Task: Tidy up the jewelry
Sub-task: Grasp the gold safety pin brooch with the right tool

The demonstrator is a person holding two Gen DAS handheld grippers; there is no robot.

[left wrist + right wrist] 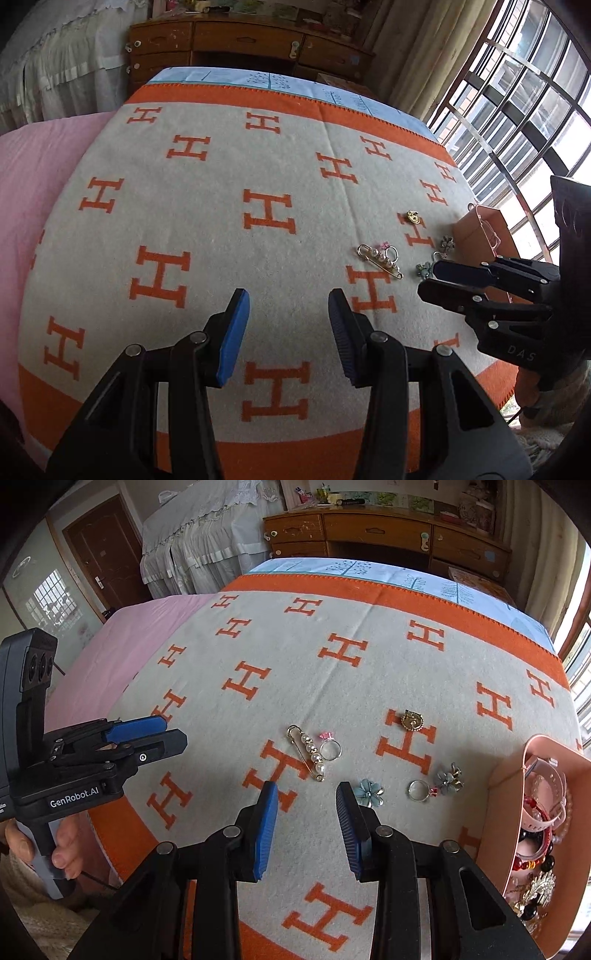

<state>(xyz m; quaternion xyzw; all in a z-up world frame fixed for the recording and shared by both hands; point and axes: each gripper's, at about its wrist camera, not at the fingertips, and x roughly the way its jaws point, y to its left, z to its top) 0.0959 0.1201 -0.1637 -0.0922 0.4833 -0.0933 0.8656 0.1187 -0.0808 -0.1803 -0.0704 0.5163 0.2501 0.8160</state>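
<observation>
Several jewelry pieces lie on a grey and orange blanket (332, 686): a pearl pin (307, 753), a pink-stone ring (330, 747), a gold brooch (412, 720), a blue flower (369, 792), a red-stone ring (419, 790) and a grey flower (448, 777). A pink box (506, 794) at the right holds beads and bracelets. My right gripper (307, 788) hovers open just short of the blue flower, holding nothing. My left gripper (289, 299) is open over bare blanket, left of the pearl pin (380, 260). The right gripper (430, 278) also shows by the box (476, 229).
A pink sheet (33, 177) covers the bed left of the blanket. A wooden dresser (388, 531) stands beyond the bed's far end. A barred window (524, 92) runs along the right side. A hand (62, 845) holds the left gripper's (173, 731) handle.
</observation>
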